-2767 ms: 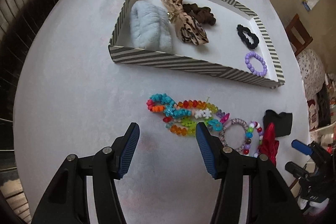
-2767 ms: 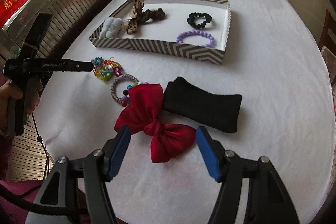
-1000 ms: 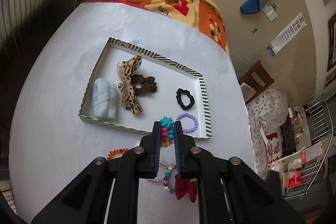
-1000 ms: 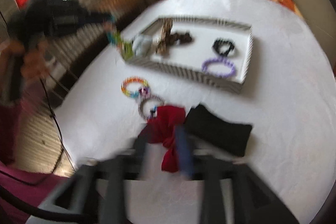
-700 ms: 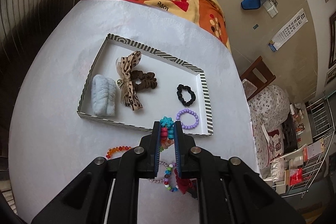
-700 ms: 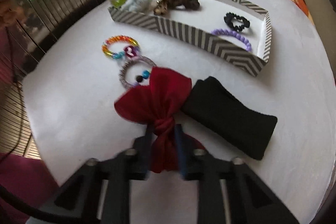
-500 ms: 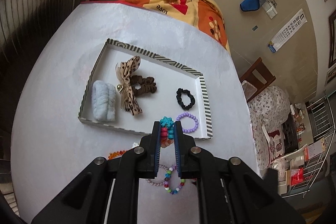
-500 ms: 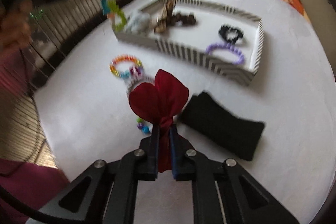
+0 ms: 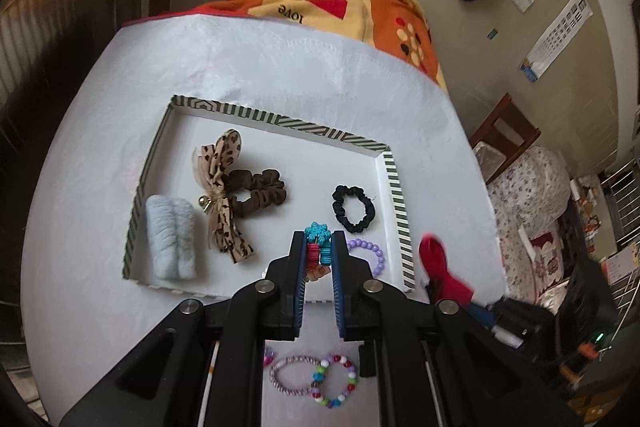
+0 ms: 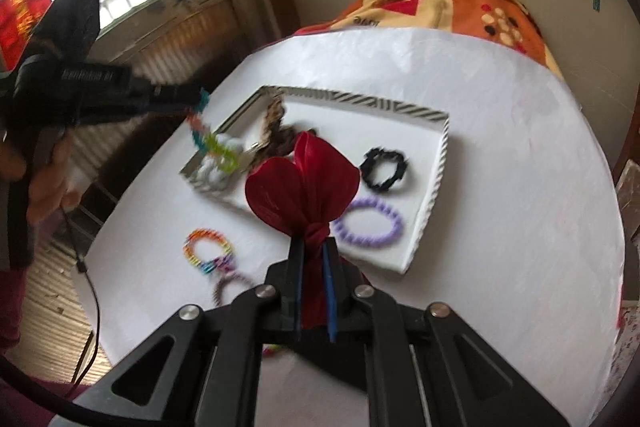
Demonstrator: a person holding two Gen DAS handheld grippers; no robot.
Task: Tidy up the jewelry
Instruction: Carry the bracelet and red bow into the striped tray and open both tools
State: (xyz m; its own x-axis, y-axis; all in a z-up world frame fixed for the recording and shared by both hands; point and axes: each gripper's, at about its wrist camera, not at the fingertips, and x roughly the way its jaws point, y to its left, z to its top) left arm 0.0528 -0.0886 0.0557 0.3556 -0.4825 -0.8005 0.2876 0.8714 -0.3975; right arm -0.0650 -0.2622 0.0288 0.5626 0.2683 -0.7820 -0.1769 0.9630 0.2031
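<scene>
My left gripper [image 9: 317, 242] is shut on a teal, red and green beaded bracelet [image 9: 317, 234] and holds it in the air above the near edge of the striped tray [image 9: 394, 183]; the bracelet dangles from it in the right wrist view [image 10: 212, 143]. My right gripper [image 10: 310, 247] is shut on the knot of a red bow [image 10: 304, 183], lifted over the tray's near side [image 10: 434, 203]. In the tray lie a purple bead bracelet [image 10: 370, 223], a black scrunchie [image 9: 354, 209], a brown scrunchie [image 9: 260, 191], a leopard bow [image 9: 220, 195] and a pale blue fluffy band [image 9: 170, 237].
On the white round table [image 9: 100, 131], a rainbow bead bracelet [image 10: 206, 251], a pink woven bracelet [image 9: 292, 381] and a mixed bead bracelet [image 9: 336, 381] lie in front of the tray. A wooden chair [image 9: 506, 135] stands at the right. An orange patterned cloth [image 9: 352, 7] lies beyond the table.
My right gripper shut on the red bow and lifted it off the table up toward the tray. My left gripper, holding the bracelet, moved forward over the tray's near edge.
</scene>
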